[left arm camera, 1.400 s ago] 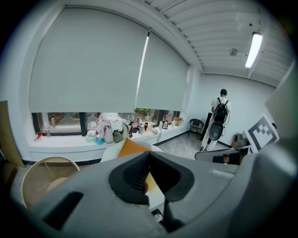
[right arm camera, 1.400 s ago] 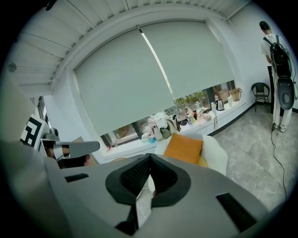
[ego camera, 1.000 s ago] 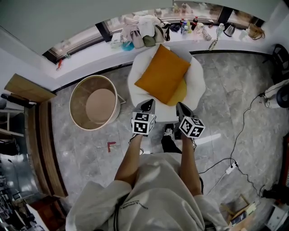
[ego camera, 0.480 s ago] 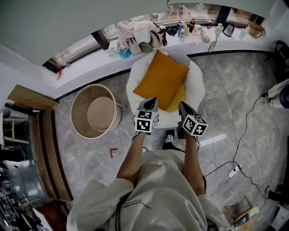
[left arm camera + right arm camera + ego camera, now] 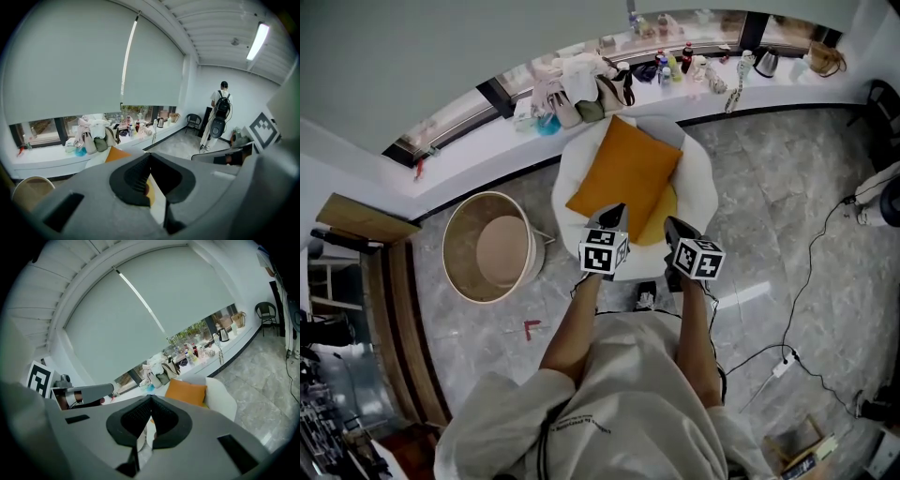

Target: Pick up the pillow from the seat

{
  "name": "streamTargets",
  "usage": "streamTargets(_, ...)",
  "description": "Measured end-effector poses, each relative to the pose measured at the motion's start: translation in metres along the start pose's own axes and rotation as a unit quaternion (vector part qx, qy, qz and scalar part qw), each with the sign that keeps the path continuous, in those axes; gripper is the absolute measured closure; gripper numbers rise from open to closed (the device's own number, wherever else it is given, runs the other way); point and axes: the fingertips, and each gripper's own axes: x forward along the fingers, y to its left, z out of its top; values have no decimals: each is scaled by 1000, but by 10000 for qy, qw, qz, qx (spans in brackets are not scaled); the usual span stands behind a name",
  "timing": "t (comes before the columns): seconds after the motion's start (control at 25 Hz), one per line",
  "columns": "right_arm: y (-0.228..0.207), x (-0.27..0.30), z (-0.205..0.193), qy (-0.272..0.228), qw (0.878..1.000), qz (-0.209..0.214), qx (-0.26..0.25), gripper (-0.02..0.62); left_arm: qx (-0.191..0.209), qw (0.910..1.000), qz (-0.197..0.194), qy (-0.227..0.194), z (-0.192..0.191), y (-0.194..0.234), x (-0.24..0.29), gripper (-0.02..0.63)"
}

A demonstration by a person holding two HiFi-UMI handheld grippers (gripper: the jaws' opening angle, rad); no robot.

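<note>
Plainly, both grippers (image 5: 615, 213) (image 5: 673, 226) closed, empty.

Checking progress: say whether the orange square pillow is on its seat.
On it: the orange square pillow lies in the white round seat, unlifted.

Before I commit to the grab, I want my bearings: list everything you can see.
pillow: one, orange, on the seat
cushion: one, yellow, under the pillow
seat: one, white, by the windowsill
tub: one, beige, floor left of seat
bags and bottles: several, mixed colours, on the windowsill
power strip: one, white, floor at right
bystander: one, white top, far end of room
left tongs: one, grey, shut, empty, pointing at the seat
right tongs: one, grey, shut, empty, beside the left tongs
</note>
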Motion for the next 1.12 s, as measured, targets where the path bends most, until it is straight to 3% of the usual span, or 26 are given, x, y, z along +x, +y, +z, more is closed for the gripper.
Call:
streamTargets(0.12,-12,7,3,-67,9997,61,240,589,58,9998,101,144,-7,-2,7,597)
streamTargets(0.32,-18,13,-17,-370,9822,532,1761,589,64,9985,341,413,-24,16,9,597)
streamTargets(0.48,-46,17,-44,-309,9741,350,2215,589,105,9978,330,566,-31,20,36,597)
streamTargets(0.68,-79,17,-72,-495,9470,273,3162,589,57,9959,238,875,-62,17,58,597)
streamTargets(0.92,-113,33,-88,-307,9515,-66,3060,589,-50,9939,158,1089,-89,19,84,597)
streamTargets(1.12,-117,62,-102,92,9689,166,2468,588,-225,9927,218,1164,-107,42,106,597)
